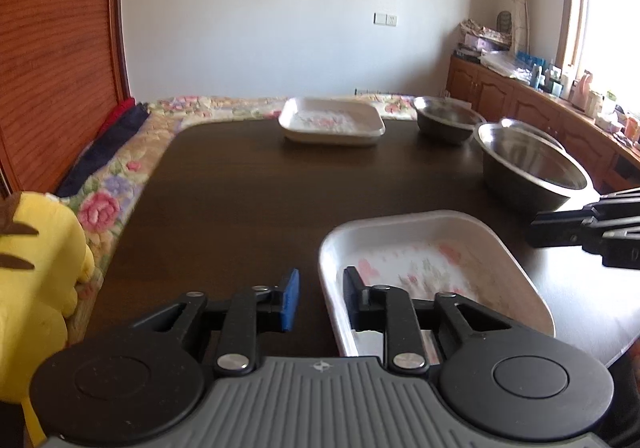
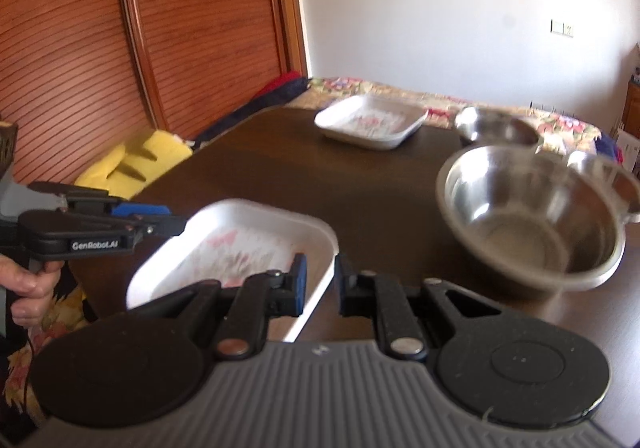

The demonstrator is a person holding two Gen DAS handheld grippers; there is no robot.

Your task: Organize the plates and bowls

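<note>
A white rectangular plate (image 1: 432, 264) (image 2: 224, 244) with a pink flower print lies at the near edge of the dark table (image 1: 240, 188). My left gripper (image 1: 322, 298) (image 2: 168, 222) is open and straddles the plate's left rim. My right gripper (image 2: 322, 282) (image 1: 536, 234) is open, with the plate's right corner in the gap between its fingers. A second white plate (image 1: 332, 120) (image 2: 372, 122) sits at the table's far side. A large steel bowl (image 1: 532, 164) (image 2: 528, 220) stands to the right, and a smaller steel bowl (image 1: 444, 118) (image 2: 496, 130) stands beyond it.
Another steel rim (image 2: 608, 176) shows behind the large bowl. A yellow plush toy (image 1: 36, 268) (image 2: 132, 164) lies left of the table on a flowered quilt (image 1: 120, 176). A wooden slatted door (image 2: 180, 28) stands behind. A hand (image 2: 28, 284) holds the left gripper's handle. Cluttered cabinets (image 1: 560, 108) line the right wall.
</note>
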